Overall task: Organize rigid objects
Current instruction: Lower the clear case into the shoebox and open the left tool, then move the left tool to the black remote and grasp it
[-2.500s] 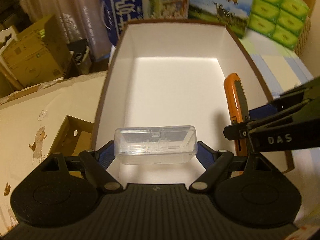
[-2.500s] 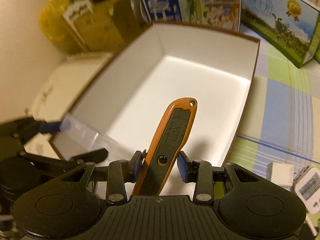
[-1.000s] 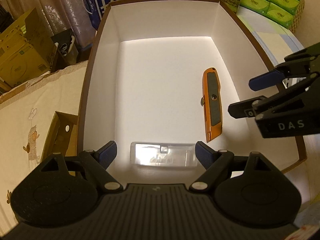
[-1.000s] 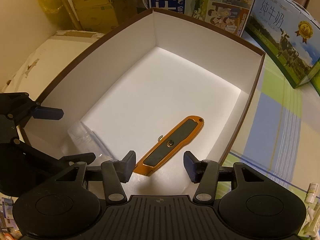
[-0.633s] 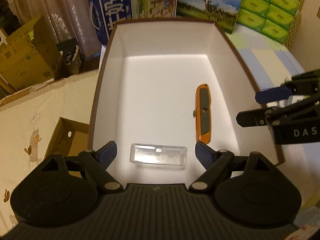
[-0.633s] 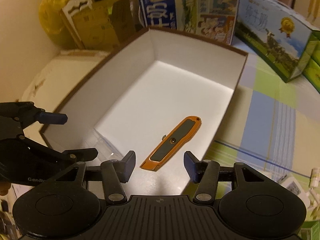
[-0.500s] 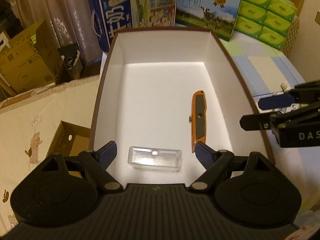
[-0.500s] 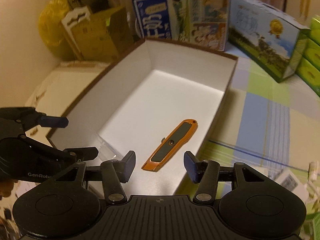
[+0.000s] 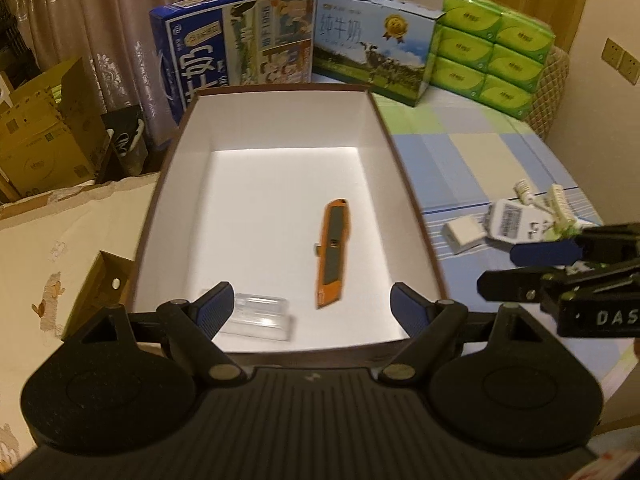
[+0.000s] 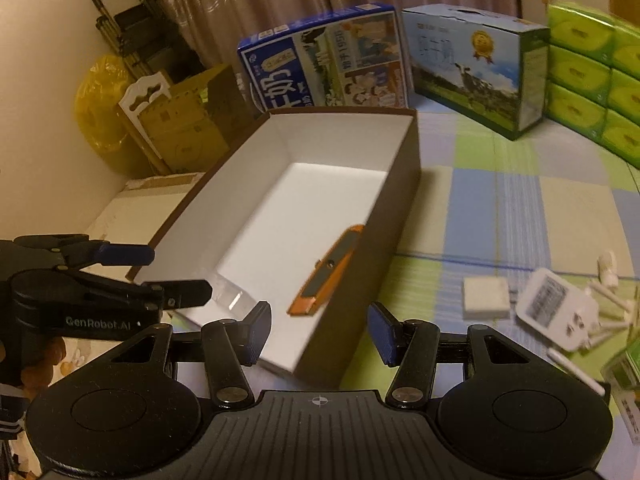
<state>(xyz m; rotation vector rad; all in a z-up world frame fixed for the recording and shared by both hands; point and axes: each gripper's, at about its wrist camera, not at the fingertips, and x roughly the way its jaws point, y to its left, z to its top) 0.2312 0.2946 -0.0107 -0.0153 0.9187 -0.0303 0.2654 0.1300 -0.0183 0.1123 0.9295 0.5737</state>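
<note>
A brown box with white inside (image 9: 276, 128) (image 10: 404, 176) holds an orange utility knife (image 9: 331, 254) (image 10: 326, 271) and a clear plastic case (image 9: 262, 316) (image 10: 234, 294) near its front wall. My left gripper (image 9: 310, 310) (image 10: 160, 276) hangs open above the box's near edge, nothing between its fingers. My right gripper (image 10: 318, 334) (image 9: 516, 270) is open and empty too, outside the box's right wall. On the checked cloth to the right lie a small white block (image 10: 486, 298) (image 9: 464, 233), a white plug adapter (image 10: 554, 310) (image 9: 506, 224) and several small white parts (image 10: 608, 308).
Behind the box stand a blue milk carton (image 9: 240, 48), a second carton with a cow picture (image 9: 372, 44) and stacked green tissue packs (image 9: 496, 52). Cardboard boxes (image 9: 44, 128) and a curtain are at the left. A small open cardboard box (image 9: 100, 284) sits beside the big box.
Both grippers have let go, the case and knife now lying in the box, and both have pulled back and up. The right one has swung out past the box's right wall.
</note>
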